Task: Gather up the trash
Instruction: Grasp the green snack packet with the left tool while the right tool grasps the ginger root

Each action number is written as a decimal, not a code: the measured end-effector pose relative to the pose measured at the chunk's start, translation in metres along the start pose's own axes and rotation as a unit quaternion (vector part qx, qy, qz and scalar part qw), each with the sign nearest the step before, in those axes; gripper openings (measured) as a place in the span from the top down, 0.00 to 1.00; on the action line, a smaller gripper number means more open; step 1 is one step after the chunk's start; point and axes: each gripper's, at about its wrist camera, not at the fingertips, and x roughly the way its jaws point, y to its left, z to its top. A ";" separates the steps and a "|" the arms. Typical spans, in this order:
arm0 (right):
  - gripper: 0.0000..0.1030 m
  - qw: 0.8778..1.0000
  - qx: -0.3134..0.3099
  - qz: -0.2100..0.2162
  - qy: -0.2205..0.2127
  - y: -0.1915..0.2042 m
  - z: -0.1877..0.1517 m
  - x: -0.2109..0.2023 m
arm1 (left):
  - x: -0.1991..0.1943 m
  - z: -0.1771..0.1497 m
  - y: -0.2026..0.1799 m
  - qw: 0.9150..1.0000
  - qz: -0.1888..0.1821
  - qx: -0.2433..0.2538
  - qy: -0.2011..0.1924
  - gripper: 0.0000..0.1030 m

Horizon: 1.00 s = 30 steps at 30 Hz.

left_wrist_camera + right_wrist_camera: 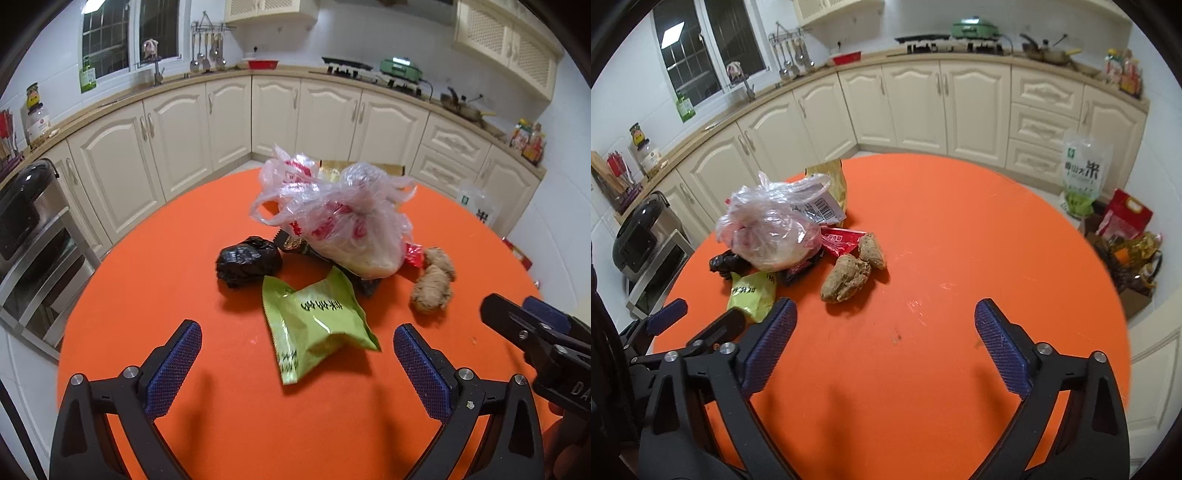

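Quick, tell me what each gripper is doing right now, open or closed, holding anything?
Left gripper: open, holding nothing, the green snack packet lying between its fingers.
Right gripper: open, holding nothing, over bare orange table.

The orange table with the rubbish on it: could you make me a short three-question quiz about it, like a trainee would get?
1. True or false: the left gripper is holding the green packet.
2. Which lies closest to the ginger? A) black bag B) red wrapper C) rice cooker
3. Fill in: the tied clear bag rests on the round orange ____.

Key
1. False: its jaws stand open, and the packet lies on the table ahead of them.
2. B: the red wrapper sits right beside the ginger.
3. Table.
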 end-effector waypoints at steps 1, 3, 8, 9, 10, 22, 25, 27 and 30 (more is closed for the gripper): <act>0.15 1.000 0.002 0.005 0.005 0.000 0.001 0.007 | 0.008 0.002 -0.002 1.000 0.001 0.002 0.003 0.01; 0.16 1.000 0.003 0.009 0.013 0.001 0.003 0.017 | 0.023 0.011 -0.008 1.000 0.000 0.005 0.009 0.01; 0.28 0.999 -0.002 0.019 0.026 0.011 0.008 0.038 | 0.053 0.016 -0.015 1.000 0.006 0.014 0.022 0.28; 0.34 0.999 -0.006 0.019 0.029 0.015 0.009 0.043 | 0.057 0.017 -0.014 1.000 0.006 0.010 0.023 0.34; 0.37 0.999 -0.011 0.019 0.034 0.018 0.009 0.048 | 0.057 0.014 -0.014 1.000 0.010 0.011 0.014 0.36; 0.65 0.999 -0.026 0.014 0.020 0.022 -0.007 0.042 | 0.077 0.018 0.003 1.000 -0.021 -0.020 0.002 0.67; 0.65 1.000 -0.017 0.018 0.018 0.012 -0.014 0.031 | 0.072 0.009 0.010 0.999 -0.028 -0.025 -0.001 0.68; 0.65 1.000 -0.011 0.024 0.016 0.006 -0.018 0.023 | 0.069 0.006 0.012 0.999 -0.031 -0.028 -0.004 0.69; 0.65 1.000 -0.007 0.025 0.010 -0.003 -0.026 0.007 | 0.042 -0.023 0.023 0.999 -0.039 -0.027 -0.013 0.70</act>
